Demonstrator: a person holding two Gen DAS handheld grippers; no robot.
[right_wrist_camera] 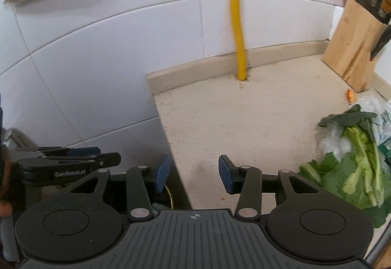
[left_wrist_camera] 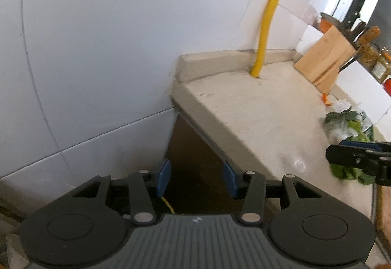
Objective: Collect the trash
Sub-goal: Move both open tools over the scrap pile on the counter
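Both grippers stand parted and empty: your right gripper (right_wrist_camera: 193, 175) hangs over the counter's front edge, your left gripper (left_wrist_camera: 196, 178) over the dark gap beside the counter (left_wrist_camera: 244, 110). Leafy greens in clear wrapping (right_wrist_camera: 354, 147) lie at the counter's right side, just beside your right gripper; an orange scrap (right_wrist_camera: 350, 96) sits near the knife block (right_wrist_camera: 354, 49). Reach carelessly and the thin wrapping may slip from the pads, spilling leaves to the floor. What lies in the gap, possibly a bin, is too dark to tell.
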